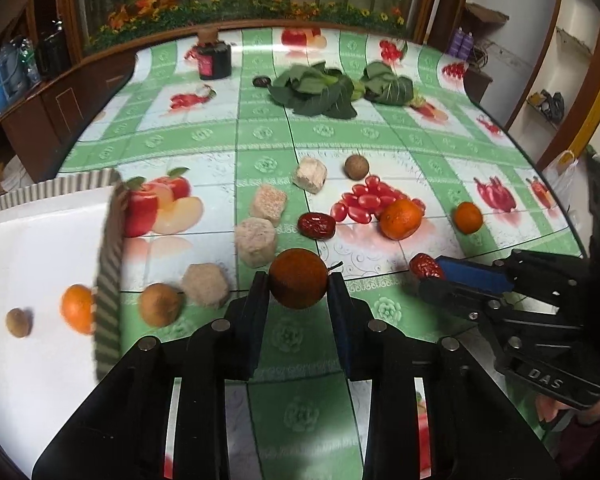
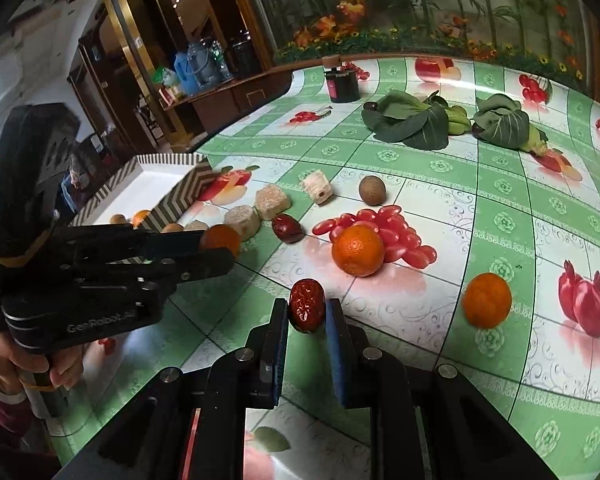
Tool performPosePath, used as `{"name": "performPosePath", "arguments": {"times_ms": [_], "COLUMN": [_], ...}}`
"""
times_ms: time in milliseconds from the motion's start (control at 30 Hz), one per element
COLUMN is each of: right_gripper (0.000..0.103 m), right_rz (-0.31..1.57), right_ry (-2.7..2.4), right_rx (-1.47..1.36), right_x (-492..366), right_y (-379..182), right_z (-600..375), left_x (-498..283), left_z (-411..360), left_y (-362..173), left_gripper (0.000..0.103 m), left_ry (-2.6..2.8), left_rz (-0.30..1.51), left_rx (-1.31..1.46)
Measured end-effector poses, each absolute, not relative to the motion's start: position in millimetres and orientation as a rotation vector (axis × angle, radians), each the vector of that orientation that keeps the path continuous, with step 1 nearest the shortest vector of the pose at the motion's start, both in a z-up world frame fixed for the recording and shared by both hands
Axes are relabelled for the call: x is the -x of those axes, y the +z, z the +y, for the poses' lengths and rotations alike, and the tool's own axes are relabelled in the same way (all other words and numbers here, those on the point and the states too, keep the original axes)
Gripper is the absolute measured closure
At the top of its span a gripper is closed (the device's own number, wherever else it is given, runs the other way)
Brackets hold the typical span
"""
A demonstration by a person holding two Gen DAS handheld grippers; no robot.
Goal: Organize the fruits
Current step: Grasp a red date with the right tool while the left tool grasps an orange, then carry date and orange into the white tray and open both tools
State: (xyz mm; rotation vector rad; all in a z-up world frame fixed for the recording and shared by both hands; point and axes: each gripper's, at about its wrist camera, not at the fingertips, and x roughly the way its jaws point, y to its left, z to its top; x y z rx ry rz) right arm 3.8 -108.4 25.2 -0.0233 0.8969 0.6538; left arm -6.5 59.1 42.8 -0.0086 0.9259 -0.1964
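My left gripper (image 1: 299, 286) is shut on a small orange (image 1: 298, 279), held just above the table. My right gripper (image 2: 307, 312) is shut on a red date (image 2: 307, 306); in the left wrist view that date (image 1: 425, 267) shows at the right gripper's (image 1: 430, 276) tips. A white tray with a striped rim (image 1: 110, 264) lies to the left and holds an orange (image 1: 77, 308) and a brown longan (image 1: 19, 322). On the table lie two more oranges (image 2: 358, 250) (image 2: 487, 300), a heap of cherry tomatoes (image 2: 384, 232), another date (image 2: 287, 229) and a longan (image 2: 372, 189).
Several beige puffed blocks (image 1: 256, 242) and a brown fruit (image 1: 160, 304) lie beside the tray. Leafy greens (image 1: 316, 90) and a dark jar (image 1: 214, 60) stand at the far side. A hand (image 2: 40, 368) grips the left tool. The table edge curves at right.
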Motion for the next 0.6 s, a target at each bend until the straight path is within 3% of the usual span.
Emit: {"name": "performPosePath", "arguments": {"times_ms": [600], "right_gripper": [0.085], "right_rz": [0.855], "right_ry": [0.755], "right_rx": [0.019], "right_x": [26], "right_y": [50], "right_z": [-44], "left_x": [65], "left_z": [130], "left_y": [79], "left_gripper": [0.074], "left_ry": [-0.023], "left_rz": [0.793], "left_rx": [-0.037]}}
